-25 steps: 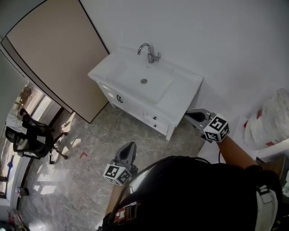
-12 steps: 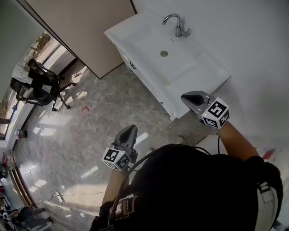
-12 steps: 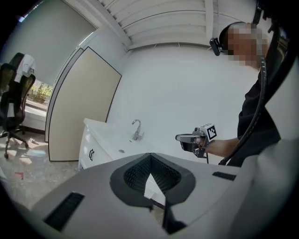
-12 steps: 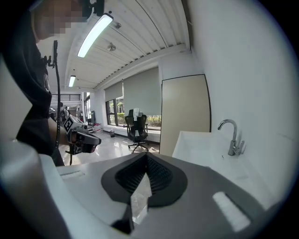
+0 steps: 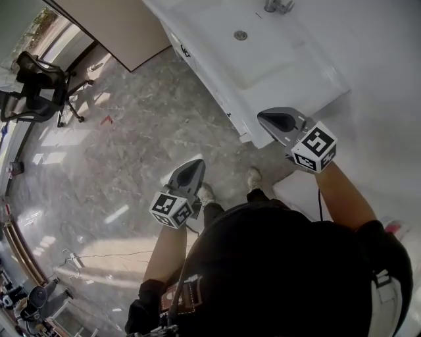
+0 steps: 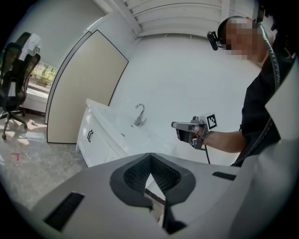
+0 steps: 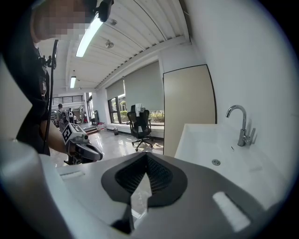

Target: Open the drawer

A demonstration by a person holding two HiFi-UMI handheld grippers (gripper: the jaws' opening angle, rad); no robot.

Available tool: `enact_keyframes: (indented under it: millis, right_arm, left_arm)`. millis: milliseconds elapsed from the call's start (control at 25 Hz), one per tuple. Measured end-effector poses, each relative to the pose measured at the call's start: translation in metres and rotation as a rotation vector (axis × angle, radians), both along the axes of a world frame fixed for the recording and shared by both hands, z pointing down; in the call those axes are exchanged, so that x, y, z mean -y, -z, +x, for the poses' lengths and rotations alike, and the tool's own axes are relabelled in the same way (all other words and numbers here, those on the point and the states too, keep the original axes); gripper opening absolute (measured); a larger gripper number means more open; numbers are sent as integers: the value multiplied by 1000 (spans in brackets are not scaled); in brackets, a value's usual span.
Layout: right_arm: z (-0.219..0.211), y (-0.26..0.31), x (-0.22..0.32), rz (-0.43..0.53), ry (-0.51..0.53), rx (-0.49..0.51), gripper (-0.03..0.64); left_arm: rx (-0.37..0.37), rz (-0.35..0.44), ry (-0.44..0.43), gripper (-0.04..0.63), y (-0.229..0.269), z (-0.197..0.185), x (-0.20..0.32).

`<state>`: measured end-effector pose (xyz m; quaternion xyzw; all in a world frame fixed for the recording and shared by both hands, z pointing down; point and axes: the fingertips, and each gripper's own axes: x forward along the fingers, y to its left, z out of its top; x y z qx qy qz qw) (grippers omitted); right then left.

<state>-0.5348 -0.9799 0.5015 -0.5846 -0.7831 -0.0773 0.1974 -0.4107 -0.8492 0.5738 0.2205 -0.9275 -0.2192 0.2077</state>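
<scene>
A white sink cabinet (image 5: 309,72) stands against the wall at the top of the head view, its faucet (image 5: 276,5) cut off by the frame edge. Its front (image 5: 217,99) faces the floor side and carries a black handle (image 5: 184,50) and small dark knobs (image 5: 229,114). My right gripper (image 5: 273,122) hovers at the cabinet's near corner, shut and empty. My left gripper (image 5: 191,170) hangs over the floor short of the cabinet front, shut and empty. The left gripper view shows the cabinet (image 6: 100,140), its handle (image 6: 90,136) and the right gripper (image 6: 187,130).
A beige panel (image 5: 118,26) stands left of the cabinet. A black office chair (image 5: 36,85) sits far left on the marble floor (image 5: 118,145). My shoes (image 5: 253,178) are just in front of the cabinet corner. White wall runs along the right.
Both grippers have dropped and come nearer the cabinet. The head view has tilted down, so the sink has slid to the top edge. Both jaws stayed shut.
</scene>
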Motion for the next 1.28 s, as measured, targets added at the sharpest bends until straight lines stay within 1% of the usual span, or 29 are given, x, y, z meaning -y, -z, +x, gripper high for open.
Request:
enact_keyframes:
  millis: [160, 360, 480, 560, 800, 960, 1080, 1200, 1280]
  right_arm:
    - [14, -5, -11, 4, -8, -33, -3]
    - [38, -29, -37, -19, 28, -72, -3]
    - [58, -61, -51, -25, 40, -110, -3]
    - [64, -85, -60, -27, 30, -123, -3]
    - [78, -151, -73, -30, -2, -133, -3]
    - [88, -191, -70, -25, -9, -92, -3]
    - [100, -223, -68, 3, -29, -98, -3]
    - [109, -260, -66, 33, -36, -121, -3]
    - [108, -282, -62, 50, -58, -134, -3]
  left_arm:
    - [-11, 31, -52, -2, -12, -9, 8]
    - [-4, -20, -98, -2, -40, -33, 7]
    - [-20, -51, -119, -2, -70, -34, 3]
    - [-32, -61, -127, -2, -94, -37, -3]
    - [-75, -17, -120, -2, -173, -40, -6]
    - [-88, 7, -132, -2, -225, -48, 1]
    - [-72, 23, -130, -2, -252, -61, -5]
    - [-45, 13, -98, -2, -274, -79, -22]
    - [-35, 11, -79, -2, -288, -92, -31]
